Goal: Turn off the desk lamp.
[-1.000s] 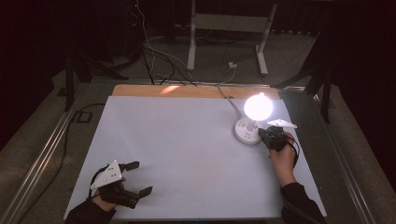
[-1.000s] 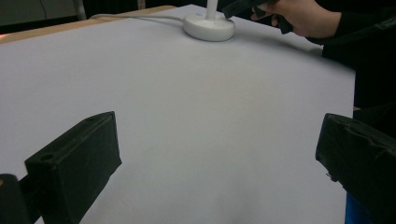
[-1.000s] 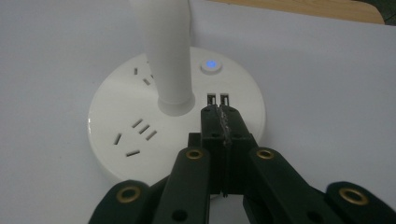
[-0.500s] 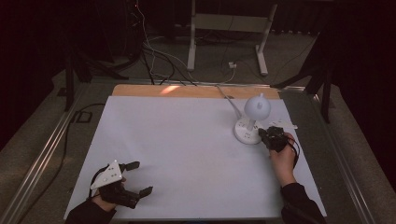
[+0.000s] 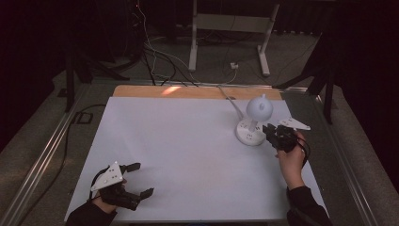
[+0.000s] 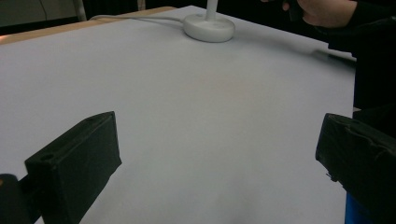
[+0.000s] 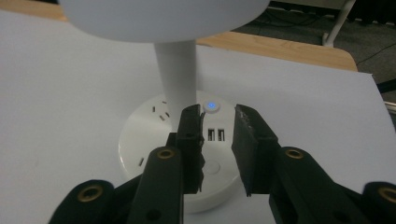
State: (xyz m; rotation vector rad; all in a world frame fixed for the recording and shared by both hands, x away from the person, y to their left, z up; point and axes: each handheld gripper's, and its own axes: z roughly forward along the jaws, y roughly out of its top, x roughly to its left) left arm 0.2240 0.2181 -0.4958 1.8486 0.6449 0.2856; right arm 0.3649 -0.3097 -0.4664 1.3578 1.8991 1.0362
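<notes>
Your left gripper [image 5: 136,179] sits at the near left corner of the bench [image 5: 179,150], its fingers [image 5: 133,166] spread wide apart over the white surface and holding nothing. Your right gripper [image 5: 271,133] is across the bench at the right side, just beside the round base of the white desk lamp [image 5: 252,122] (the globe-shaped head is dark). Whether those fingers touch the base, you cannot tell from here. A white cord [image 5: 229,98] runs from the lamp toward the bench's far edge.
</notes>
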